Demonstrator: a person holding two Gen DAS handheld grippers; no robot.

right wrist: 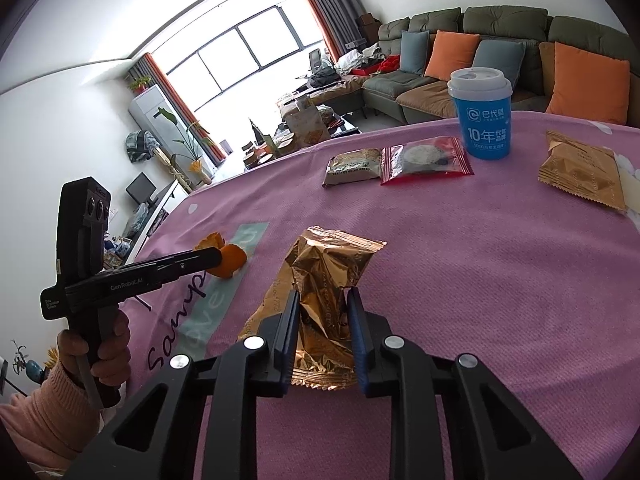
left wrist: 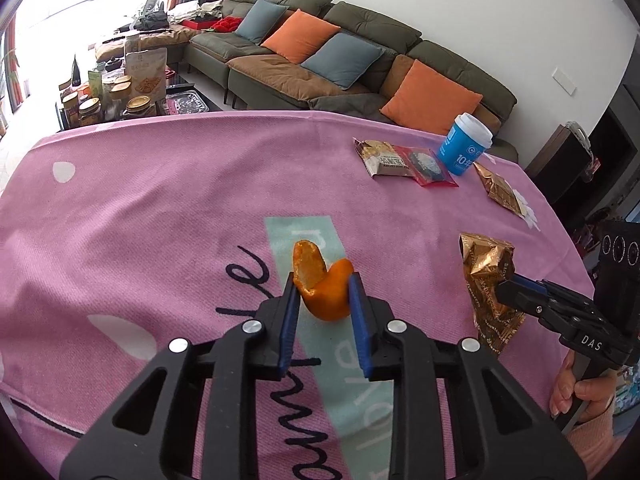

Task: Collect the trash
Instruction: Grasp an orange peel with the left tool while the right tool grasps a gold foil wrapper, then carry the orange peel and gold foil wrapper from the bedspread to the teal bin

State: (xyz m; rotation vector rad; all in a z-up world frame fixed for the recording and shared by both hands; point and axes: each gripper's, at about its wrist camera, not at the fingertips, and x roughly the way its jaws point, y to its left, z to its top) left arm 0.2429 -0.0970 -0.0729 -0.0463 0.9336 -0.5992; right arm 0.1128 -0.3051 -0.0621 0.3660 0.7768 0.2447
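Note:
An orange peel [left wrist: 324, 284] lies on the pink tablecloth [left wrist: 160, 208] between the blue pads of my left gripper [left wrist: 323, 286], which is closed on it; the peel also shows in the right wrist view [right wrist: 230, 258]. A crumpled gold foil wrapper [right wrist: 324, 280] sits between the pads of my right gripper [right wrist: 323, 300], which is closed on it; the wrapper also shows in the left wrist view [left wrist: 486, 276]. Farther back lie a beige snack packet [right wrist: 354, 166], a red snack packet [right wrist: 426, 160], a blue paper cup [right wrist: 482, 116] and a flat gold wrapper [right wrist: 580, 170].
A green sofa with orange and blue cushions [left wrist: 320, 52] stands beyond the table. A low table with jars and food bags [left wrist: 116, 88] stands at the far left. The table's right edge [left wrist: 560, 216] is near my right gripper.

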